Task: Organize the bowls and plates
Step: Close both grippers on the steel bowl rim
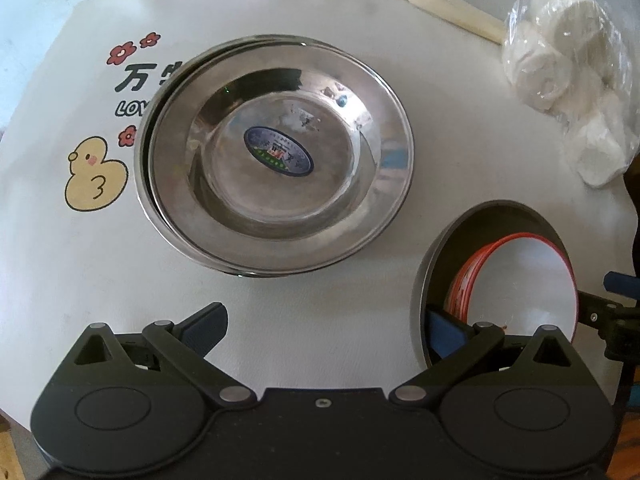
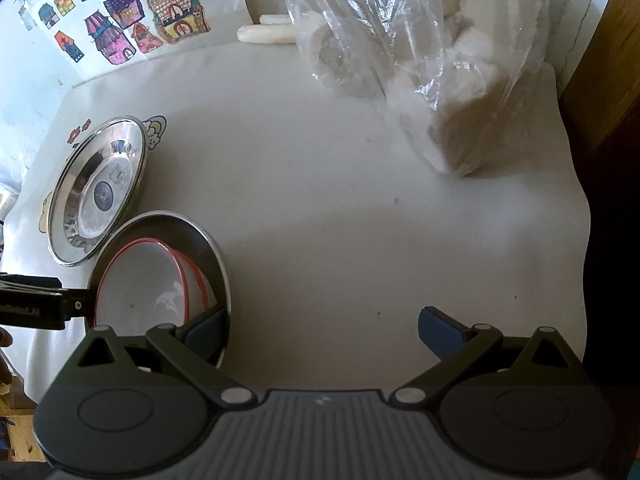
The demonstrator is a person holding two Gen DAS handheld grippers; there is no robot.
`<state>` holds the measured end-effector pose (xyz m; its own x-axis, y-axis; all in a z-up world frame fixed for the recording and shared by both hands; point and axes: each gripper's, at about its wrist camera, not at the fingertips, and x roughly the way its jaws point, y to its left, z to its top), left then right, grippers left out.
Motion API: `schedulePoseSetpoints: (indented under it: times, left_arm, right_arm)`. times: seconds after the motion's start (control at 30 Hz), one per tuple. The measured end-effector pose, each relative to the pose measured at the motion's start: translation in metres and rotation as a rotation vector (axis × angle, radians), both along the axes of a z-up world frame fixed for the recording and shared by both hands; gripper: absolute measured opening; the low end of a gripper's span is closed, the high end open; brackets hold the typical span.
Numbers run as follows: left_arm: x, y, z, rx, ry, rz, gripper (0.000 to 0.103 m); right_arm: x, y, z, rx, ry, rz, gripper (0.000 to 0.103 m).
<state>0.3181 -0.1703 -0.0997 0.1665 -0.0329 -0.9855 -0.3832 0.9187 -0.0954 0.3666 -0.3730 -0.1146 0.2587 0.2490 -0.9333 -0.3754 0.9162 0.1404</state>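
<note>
Both our tongs spread, empty. Bowls point(image 1: 516, 280) nested in the dark pan point(image 1: 440, 248) sit between them: right of left tongs point(image 1: 326, 330), left of right tongs point(image 2: 322, 330). Steel plates point(image 1: 276, 152) stacked ahead of left.

A home dining spot, cartoon duck tablecloth point(image 1: 96, 176) under stacked steel plates point(image 1: 276, 156), children's house drawings point(image 2: 120, 20) on the wall behind them, bagged tissue rolls point(image 1: 568, 80) to their right
</note>
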Motion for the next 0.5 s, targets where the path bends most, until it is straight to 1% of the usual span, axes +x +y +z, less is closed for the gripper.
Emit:
schedulePoseSetpoints:
  times: [0.07, 0.13, 0.2, 0.23, 0.3, 0.33, 0.37, 0.4, 0.47, 0.5]
  left_arm:
    - [0.003, -0.007, -0.002, 0.009, 0.007, -0.02, 0.102]
    - [0.004, -0.013, -0.003, 0.012, 0.009, -0.035, 0.101]
    - [0.006, -0.018, -0.003, 0.023, 0.008, -0.054, 0.097]
    - [0.006, -0.019, -0.002, 0.032, 0.004, -0.061, 0.096]
    - [0.008, -0.018, -0.002, 0.026, -0.001, -0.062, 0.092]
    - [0.008, -0.018, -0.001, 0.014, -0.004, -0.06, 0.087]
    - [0.008, -0.018, -0.001, -0.005, -0.012, -0.056, 0.08]
    - [0.007, -0.017, -0.001, -0.02, -0.02, -0.055, 0.076]
    - [0.007, -0.019, 0.001, -0.049, -0.04, -0.059, 0.058]
    - [0.006, -0.019, 0.001, -0.071, -0.052, -0.063, 0.052]
  right_arm:
    - [0.0, 0.002, -0.002, -0.004, -0.002, 0.008, 0.103]
    - [-0.001, 0.002, -0.002, 0.001, -0.011, 0.012, 0.1]
    - [-0.004, 0.003, -0.002, 0.029, -0.009, 0.019, 0.086]
    - [-0.005, 0.004, -0.003, 0.042, -0.004, 0.023, 0.083]
    - [-0.007, 0.006, -0.002, 0.068, 0.001, 0.028, 0.07]
    - [-0.007, 0.006, -0.002, 0.082, 0.009, 0.028, 0.066]
    - [-0.007, 0.006, -0.003, 0.098, 0.02, 0.027, 0.058]
    - [-0.006, 0.007, -0.003, 0.112, 0.031, 0.028, 0.051]
    - [-0.005, 0.008, -0.002, 0.127, 0.041, 0.042, 0.043]
    - [-0.005, 0.01, -0.002, 0.127, 0.041, 0.049, 0.039]
